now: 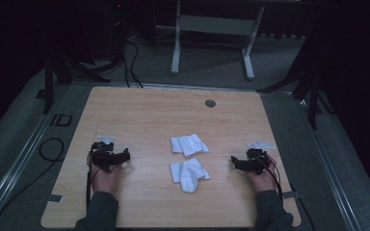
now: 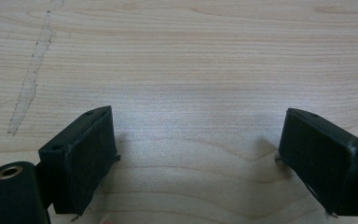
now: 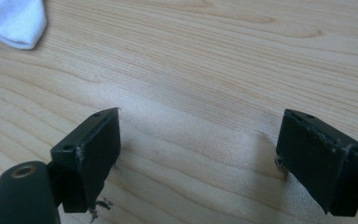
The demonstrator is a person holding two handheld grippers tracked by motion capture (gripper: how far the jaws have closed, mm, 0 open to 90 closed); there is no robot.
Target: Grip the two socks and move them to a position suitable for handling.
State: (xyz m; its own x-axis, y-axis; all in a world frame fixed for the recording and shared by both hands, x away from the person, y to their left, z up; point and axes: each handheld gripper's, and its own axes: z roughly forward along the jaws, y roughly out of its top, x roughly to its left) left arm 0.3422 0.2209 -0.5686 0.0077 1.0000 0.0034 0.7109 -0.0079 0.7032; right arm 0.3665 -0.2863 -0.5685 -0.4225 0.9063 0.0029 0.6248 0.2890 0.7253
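Nothing of the work is begun as far as the pictures show. Two white cloths lie crumpled on the wooden bench (image 1: 139,110), one behind the other: the far cloth (image 1: 188,144) and the near cloth (image 1: 189,174), close together but seemingly not touching. Neither looks smoothed, folded or lifted, so the whole handling of them appears left to do.

The left claw (image 1: 125,155) rests low over the bench with its tips turned inward; both cloths lie well off ahead of those tips, toward the middle. In the left gripper view its jaws stand wide apart with only bare wood grain and a pale scuff mark (image 2: 30,84) ahead of them, so it is released and grasps nothing.

The right claw (image 1: 233,162) mirrors it, tips turned toward the middle, the cloths well apart from it on its inner side. In the right gripper view its jaws are likewise spread with nothing between them, and a corner of white cloth (image 3: 14,21) shows ahead and off to the upper left, out of reach of the pads. It too is released.

As for writing: a mark on the floor rail beyond the left claw reads roughly like "ID" (image 1: 60,120), though it is dim. No brand or label can be read on the cloths or claws.
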